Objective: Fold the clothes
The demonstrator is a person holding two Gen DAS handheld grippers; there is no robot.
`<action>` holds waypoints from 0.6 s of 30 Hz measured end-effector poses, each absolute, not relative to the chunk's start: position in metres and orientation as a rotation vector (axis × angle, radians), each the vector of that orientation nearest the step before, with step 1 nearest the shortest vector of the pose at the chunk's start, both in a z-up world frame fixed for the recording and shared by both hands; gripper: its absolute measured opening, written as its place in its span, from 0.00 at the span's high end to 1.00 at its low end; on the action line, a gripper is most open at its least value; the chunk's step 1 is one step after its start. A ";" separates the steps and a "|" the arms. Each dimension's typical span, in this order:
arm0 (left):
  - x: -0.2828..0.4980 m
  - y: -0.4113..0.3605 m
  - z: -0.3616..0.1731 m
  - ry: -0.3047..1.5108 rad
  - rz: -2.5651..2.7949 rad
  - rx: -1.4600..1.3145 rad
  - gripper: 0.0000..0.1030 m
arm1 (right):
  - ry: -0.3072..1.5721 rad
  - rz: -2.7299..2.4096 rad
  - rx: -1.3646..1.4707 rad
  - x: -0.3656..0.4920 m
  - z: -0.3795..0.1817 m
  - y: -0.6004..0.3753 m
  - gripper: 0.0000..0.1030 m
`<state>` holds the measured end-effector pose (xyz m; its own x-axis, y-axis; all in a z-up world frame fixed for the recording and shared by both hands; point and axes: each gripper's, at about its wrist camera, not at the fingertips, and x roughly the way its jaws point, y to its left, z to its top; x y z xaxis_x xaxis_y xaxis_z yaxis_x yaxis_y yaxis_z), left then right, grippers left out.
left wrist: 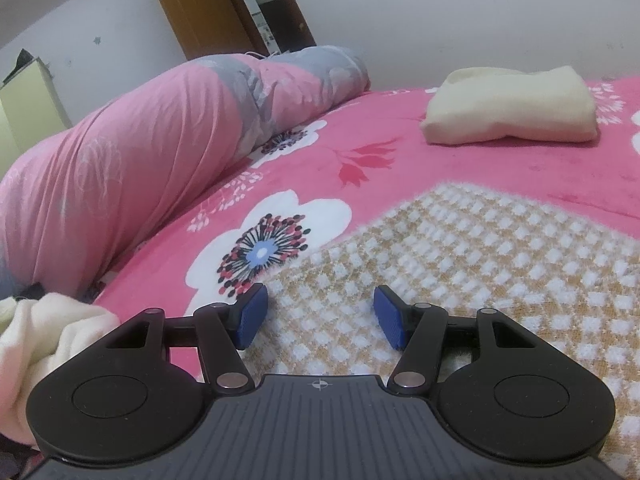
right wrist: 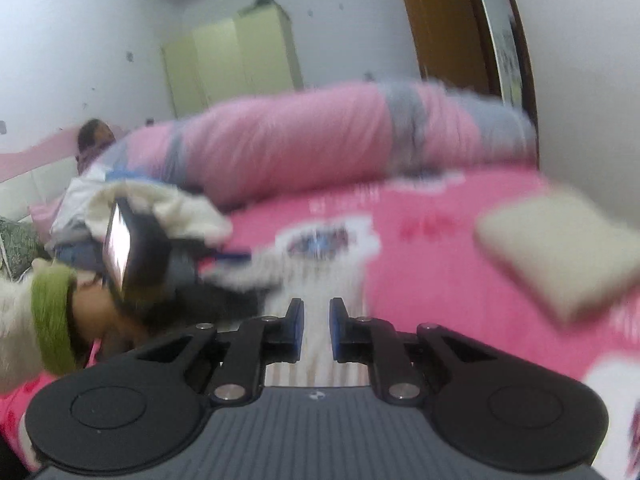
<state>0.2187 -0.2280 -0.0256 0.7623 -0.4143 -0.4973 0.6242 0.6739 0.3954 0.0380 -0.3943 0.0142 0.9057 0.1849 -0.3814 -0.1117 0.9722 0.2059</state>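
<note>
We see a bed spread with a plush pink blanket (left wrist: pixel 460 168), its pile soft and printed with big white flowers that have dark, speckled centres. Along its far left edge lies a long rolled duvet (left wrist: pixel 132 152), a fat cylinder in smooth pink and grey cotton, wrinkled lengthwise. In the right wrist view it appears again, badly blurred (right wrist: pixel 304 140).

Nearest us, on the bed's near side, lies the checked garment (left wrist: pixel 460 264), a flat, fuzzy knit with small white squares on a tan ground; its far corner points towards the middle of the bed. Near the far right corner sits a folded cream garment (left wrist: pixel 508 112), a thick, soft rectangular pad with rounded edges, well apart from the checked one. It shows as a smeared beige block in the right wrist view (right wrist: pixel 560 252). At the near left edge a loose cream fleece (left wrist: pixel 44 344) bunches in soft folds.

Our left gripper (left wrist: pixel 320 316) hovers low over the checked knit with its flat blue rubber pads (left wrist: pixel 252 316) spread wide, gripping nothing. Our right gripper (right wrist: pixel 316 330) has its jaws narrowly parted, nothing visibly between the pads; pale fabric lies beneath, too blurred to identify. To its left we see the other gripper's hand, wearing a green ribbed cuff (right wrist: pixel 52 320).
</note>
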 end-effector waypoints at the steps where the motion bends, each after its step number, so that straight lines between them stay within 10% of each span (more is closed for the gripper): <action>1: 0.215 -0.225 -0.020 0.388 -0.593 0.572 0.40 | 0.407 0.171 0.178 0.046 0.016 -0.392 0.86; 18: 0.057 -0.146 -0.033 0.336 -0.810 0.549 0.44 | 0.641 0.256 0.224 0.065 -0.010 -0.362 0.86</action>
